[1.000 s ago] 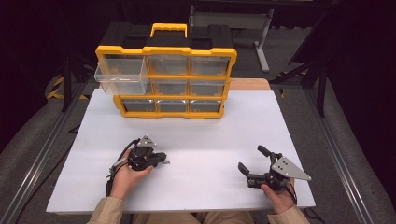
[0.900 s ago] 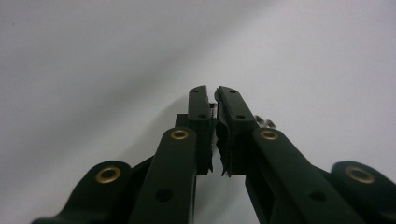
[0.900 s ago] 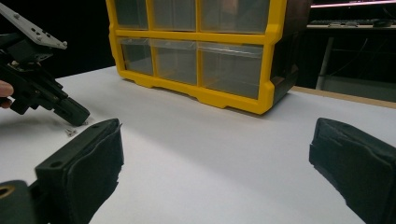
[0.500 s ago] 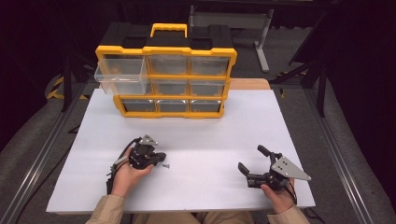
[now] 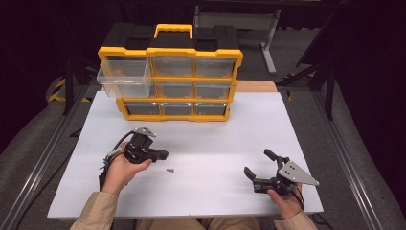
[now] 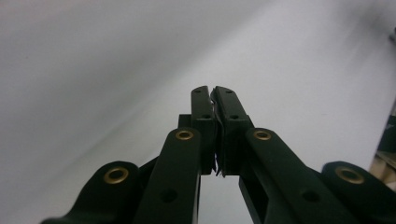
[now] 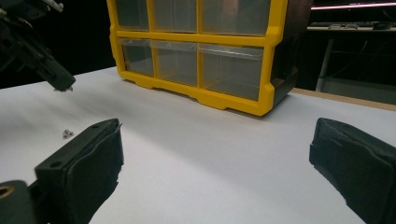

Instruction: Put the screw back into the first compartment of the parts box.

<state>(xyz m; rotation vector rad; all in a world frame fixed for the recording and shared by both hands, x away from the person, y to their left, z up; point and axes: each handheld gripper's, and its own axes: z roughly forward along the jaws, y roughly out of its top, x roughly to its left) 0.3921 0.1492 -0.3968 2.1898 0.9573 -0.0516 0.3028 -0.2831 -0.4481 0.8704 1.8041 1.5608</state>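
Currently in hand: judged from the layout, moving the small grey metal screw (image 5: 168, 170) into the yellow plastic organiser with clear drawers (image 5: 170, 50).
Screw, location: lying loose on the white table top (image 5: 215, 129), at about 7 o'clock from the table centre and at 5 o'clock from the tips of the left gripper (image 5: 164, 154). It is near those tips but not touching them. The right gripper view shows it flat on the surface (image 7: 67, 134).
Left gripper, state: jaws brought fully together (image 6: 212, 93), raised clear of the table, tips pointing toward 3 o'clock. A thin pale sliver shows in the seam between the pads. Whether that is a pad edge or a small part cannot be told.
Right gripper, state: jaws spread wide with nothing between them (image 5: 257, 163), resting at 5 o'clock on the table, pointing toward 10 o'clock.
Organiser, location: upright at the 12 o'clock edge of the table.
Open clear plastic drawer (image 5: 122, 76): top-left bin, pulled out toward 6 o'clock and overhanging the table. Contents are not discernible.
Done so far: receiving drawer is open, so access is prepared.
Left to do: the screw visible on the table is not yet gripped, carried or dropped into the drawer, and the drawer is not yet pushed home.
Progress estimate: early stage.
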